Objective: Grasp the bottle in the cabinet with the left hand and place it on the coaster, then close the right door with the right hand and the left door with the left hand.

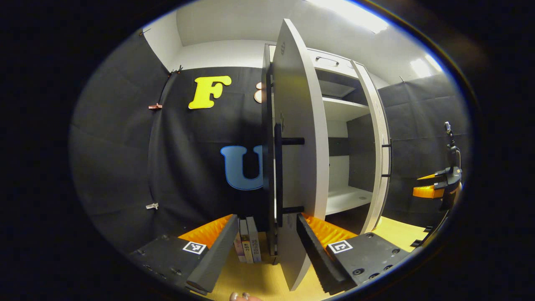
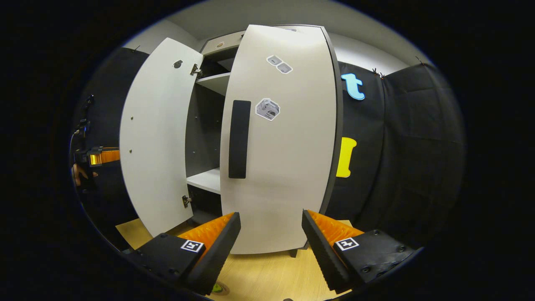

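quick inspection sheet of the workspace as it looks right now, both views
surface: light wooden table, cabinet standing on it
job's things: cabinet with both doors ajar; left door edge-on just ahead of the left claw, right door swung partway across the opening; shelves in sight hold no bottle; bottle and coaster nothing seen
clutter: a few books upright beside the cabinet; a small green-marked object at the table edge, too cut off to identify
grippers: left claw open, holding nothing; right claw open, facing the right door
cables: nothing seen
surroundings: black cloth wall, white ceiling with lights
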`<state>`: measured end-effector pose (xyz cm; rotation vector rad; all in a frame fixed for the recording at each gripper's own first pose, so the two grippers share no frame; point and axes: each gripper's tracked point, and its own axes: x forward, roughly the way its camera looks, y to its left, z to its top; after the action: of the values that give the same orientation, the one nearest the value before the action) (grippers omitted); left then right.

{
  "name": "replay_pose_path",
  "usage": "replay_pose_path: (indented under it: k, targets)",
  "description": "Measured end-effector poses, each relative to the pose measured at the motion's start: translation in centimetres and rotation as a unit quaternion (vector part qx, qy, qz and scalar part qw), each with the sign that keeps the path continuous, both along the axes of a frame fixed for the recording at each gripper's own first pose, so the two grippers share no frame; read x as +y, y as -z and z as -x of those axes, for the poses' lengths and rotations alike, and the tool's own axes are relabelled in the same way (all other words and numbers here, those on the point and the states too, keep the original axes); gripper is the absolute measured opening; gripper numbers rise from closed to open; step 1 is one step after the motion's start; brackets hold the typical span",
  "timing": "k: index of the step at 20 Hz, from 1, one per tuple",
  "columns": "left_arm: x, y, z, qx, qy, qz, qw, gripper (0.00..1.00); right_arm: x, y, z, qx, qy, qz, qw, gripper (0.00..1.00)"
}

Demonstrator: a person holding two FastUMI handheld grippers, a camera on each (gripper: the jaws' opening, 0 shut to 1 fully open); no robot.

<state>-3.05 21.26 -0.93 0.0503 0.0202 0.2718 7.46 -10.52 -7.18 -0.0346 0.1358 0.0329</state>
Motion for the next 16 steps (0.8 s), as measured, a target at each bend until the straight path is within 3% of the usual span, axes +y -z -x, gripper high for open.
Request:
replay_pose_path:
  k: [7,16]
  targets:
    - [-3.1,0.1,-1.8,-0.001,0.036,0.01,0.999,0.9,-1.3,-0.4,0.6,-0.004,0.008,-0.003,1.0,0.98]
    - [-9.8,0.5,-8.1,-0.009,0.107,0.015,0.994,0.9,-3.6,-0.6,2.3,-0.001,0.027,-0.008,1.0,0.98]
